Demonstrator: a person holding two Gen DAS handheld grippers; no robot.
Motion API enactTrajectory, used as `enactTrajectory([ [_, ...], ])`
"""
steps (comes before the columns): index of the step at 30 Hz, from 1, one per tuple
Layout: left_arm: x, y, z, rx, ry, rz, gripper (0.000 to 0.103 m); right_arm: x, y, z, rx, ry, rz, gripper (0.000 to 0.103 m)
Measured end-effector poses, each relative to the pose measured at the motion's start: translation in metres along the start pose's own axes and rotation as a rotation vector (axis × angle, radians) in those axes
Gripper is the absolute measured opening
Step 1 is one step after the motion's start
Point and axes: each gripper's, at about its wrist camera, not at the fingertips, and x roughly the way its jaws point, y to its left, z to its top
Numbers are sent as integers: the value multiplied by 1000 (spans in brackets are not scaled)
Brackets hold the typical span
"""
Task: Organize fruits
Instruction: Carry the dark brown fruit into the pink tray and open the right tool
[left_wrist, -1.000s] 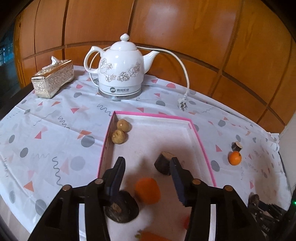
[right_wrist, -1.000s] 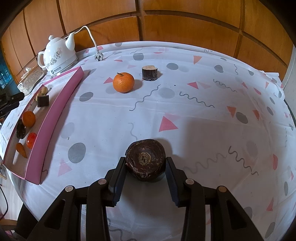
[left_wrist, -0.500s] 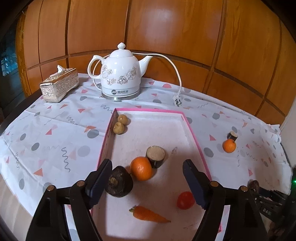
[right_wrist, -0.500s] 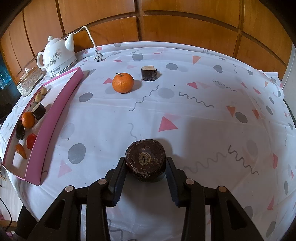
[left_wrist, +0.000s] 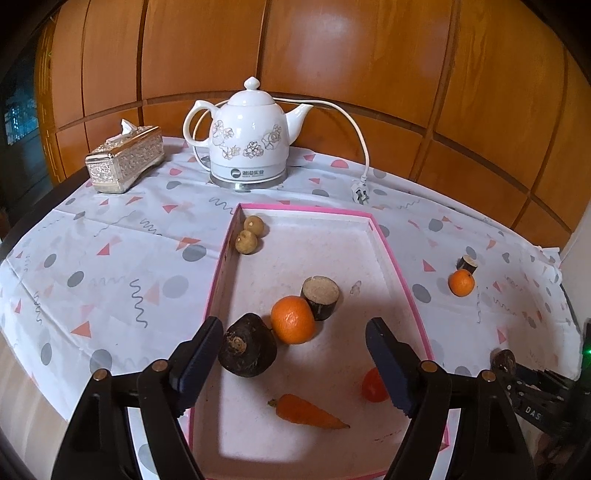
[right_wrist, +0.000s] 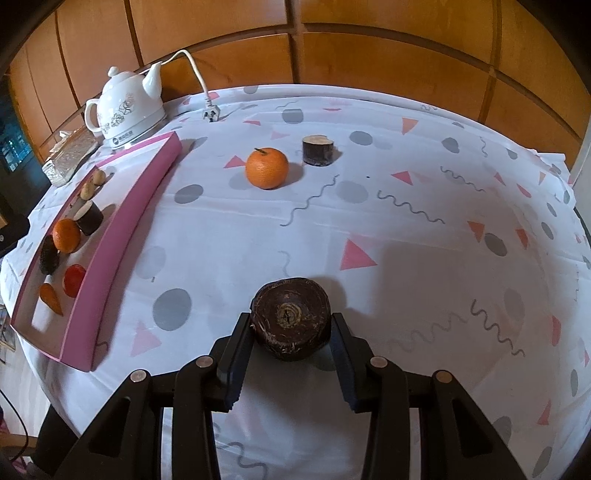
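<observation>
A pink-rimmed tray (left_wrist: 397, 266) holds an orange (left_wrist: 293, 319), a dark round fruit (left_wrist: 247, 350), a dark cut stub (left_wrist: 320, 297), two small brown fruits (left_wrist: 250, 233), a carrot (left_wrist: 308, 410) and a tomato (left_wrist: 371, 386). My left gripper (left_wrist: 295, 363) is open and empty above the tray's near half. My right gripper (right_wrist: 291, 338) is shut on a dark brown round fruit (right_wrist: 291, 319) resting on the tablecloth. Beyond it lie a second orange (right_wrist: 266, 168) and a second dark stub (right_wrist: 317, 150). The tray also shows in the right wrist view (right_wrist: 122, 236).
A white kettle (left_wrist: 249, 142) with its cord and plug (left_wrist: 360, 194) stands behind the tray. A silver tissue box (left_wrist: 123, 160) sits at the back left. Wood panelling closes the back. The table's edge runs near on the left.
My left gripper has opened wide and pulled back and up from the tray, leaving the orange beside the dark fruit. My right gripper stayed shut on the dark brown fruit.
</observation>
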Motion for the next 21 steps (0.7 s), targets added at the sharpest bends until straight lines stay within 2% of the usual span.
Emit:
enactTrajectory([
  [10,-1,10,0,-34,-4,4,80,-11,30,19,-51,-32,88,41],
  [21,-2,21,-1,-61,-6,11,80,-19,108,53,-208,-66,234,41],
])
